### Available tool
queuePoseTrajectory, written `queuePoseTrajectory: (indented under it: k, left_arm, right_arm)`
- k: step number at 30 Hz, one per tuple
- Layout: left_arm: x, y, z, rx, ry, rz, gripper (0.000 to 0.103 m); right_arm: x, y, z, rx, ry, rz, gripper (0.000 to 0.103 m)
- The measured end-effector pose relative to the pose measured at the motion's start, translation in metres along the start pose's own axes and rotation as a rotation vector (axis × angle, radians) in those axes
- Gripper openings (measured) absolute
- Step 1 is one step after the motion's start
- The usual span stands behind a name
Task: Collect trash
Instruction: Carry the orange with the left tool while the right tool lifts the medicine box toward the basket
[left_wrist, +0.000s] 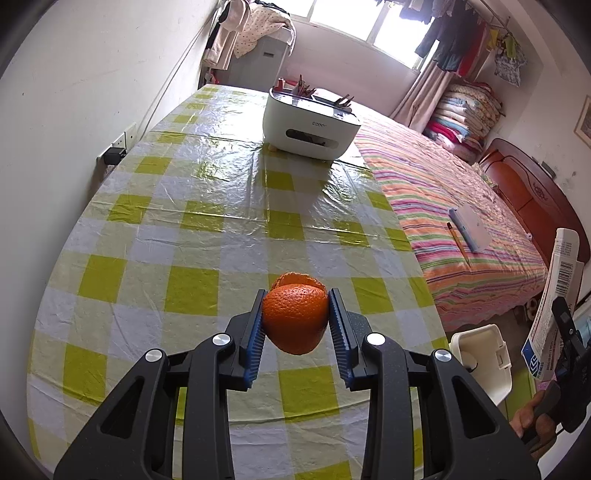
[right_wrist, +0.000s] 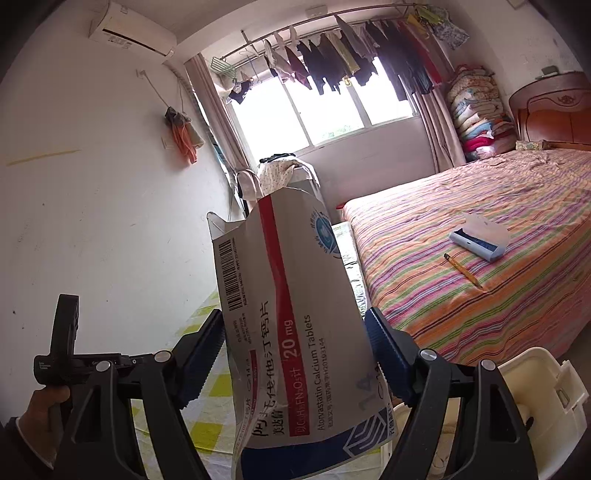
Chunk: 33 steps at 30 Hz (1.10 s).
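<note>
My left gripper (left_wrist: 295, 317) is shut on an orange peel (left_wrist: 295, 319), a hollow cup of rind, held above the yellow-checked tablecloth (left_wrist: 207, 206). My right gripper (right_wrist: 295, 343) is shut on an empty medicine box (right_wrist: 295, 325), white with a red stripe and a barcode, held upright in the air. The box and right gripper also show at the right edge of the left wrist view (left_wrist: 554, 306). A white trash bin (right_wrist: 532, 395) stands on the floor below the right gripper; it also shows in the left wrist view (left_wrist: 484, 354).
A white desk organizer (left_wrist: 310, 122) holding pens stands at the table's far end. The bed (right_wrist: 480, 229) with a striped cover lies right of the table, with a small white-and-blue box (right_wrist: 480, 236) and a pen (right_wrist: 463, 271) on it. A wall runs along the table's left side.
</note>
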<state>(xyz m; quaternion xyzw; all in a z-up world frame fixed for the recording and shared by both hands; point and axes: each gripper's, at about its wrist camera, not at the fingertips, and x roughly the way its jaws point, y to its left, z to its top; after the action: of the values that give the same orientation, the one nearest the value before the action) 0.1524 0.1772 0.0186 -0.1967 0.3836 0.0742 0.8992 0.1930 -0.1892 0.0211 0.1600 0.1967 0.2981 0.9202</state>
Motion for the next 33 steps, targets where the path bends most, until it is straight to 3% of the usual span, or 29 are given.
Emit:
queuePoseTrajectory:
  k: [14,33]
  left_arm:
    - [-0.001,-0.030,-0.013,0.059,0.004,-0.057,0.032]
    - [0.011,-0.134,-0.065,0.214,0.075,-0.244,0.032]
  right_arm:
    - [-0.021,-0.027,0.007,0.017,-0.039,-0.038,0.075]
    - [-0.041,-0.067,0.004,0.077,-0.048,-0.131,0.075]
